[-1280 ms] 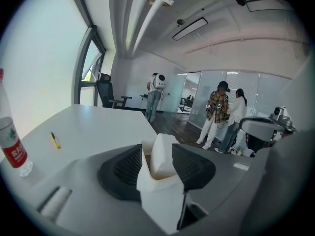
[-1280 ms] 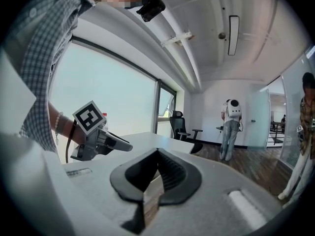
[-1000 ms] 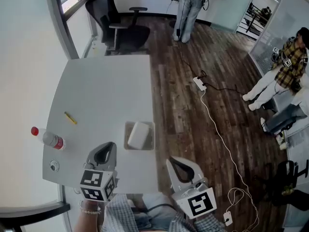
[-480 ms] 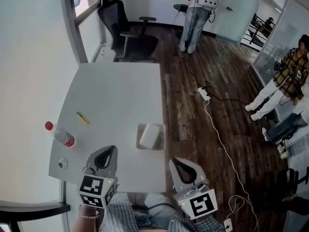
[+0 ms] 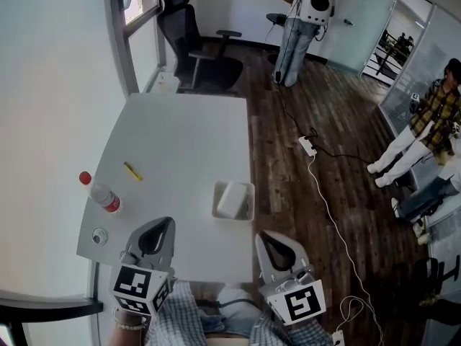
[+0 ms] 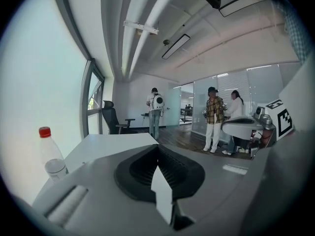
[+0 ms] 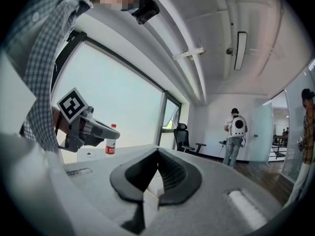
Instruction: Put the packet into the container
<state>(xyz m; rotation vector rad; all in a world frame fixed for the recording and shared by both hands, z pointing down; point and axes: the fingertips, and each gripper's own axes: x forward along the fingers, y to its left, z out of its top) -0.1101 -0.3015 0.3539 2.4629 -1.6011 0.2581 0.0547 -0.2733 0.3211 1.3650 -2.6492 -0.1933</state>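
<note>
Since a second ago the head view has swung, so the bench [image 5: 180, 135] and everything on it sit further right in it, while both claws keep much the same spots at its bottom edge. The left claw [image 5: 161, 226] has its jaws fully together, tips meeting, with nothing between them. The right claw [image 5: 264, 238] looks the same in its own view: the two dark pads meet at the tip and grip nothing. Both reach out over the near end of the bench, each carried by an arm in a checked sleeve [image 5: 173, 323].

The packet [image 5: 230, 200], white and flat, lies inside the container [image 5: 251, 207], a shallow open tray. The tray stands ahead of both claws, between their lines and nearer the right claw. It is well apart from either tip and close to the bench edge on the right claw's side.

On the outer side of the left claw a clear bottle [image 5: 103, 195] with a red cap stands upright. A round fitting [image 5: 99, 235] is set in the bench between that bottle and the left claw. A small yellow stick [image 5: 132, 171] lies further ahead of the left claw.

Beyond the far end of the bench stands a black office chair [image 5: 194, 45]. A person with a white backpack [image 5: 302, 27] stands further off. A white power strip [image 5: 307, 145] lies on the wooden floor [image 5: 288, 193], out to the right claw's side.
</note>
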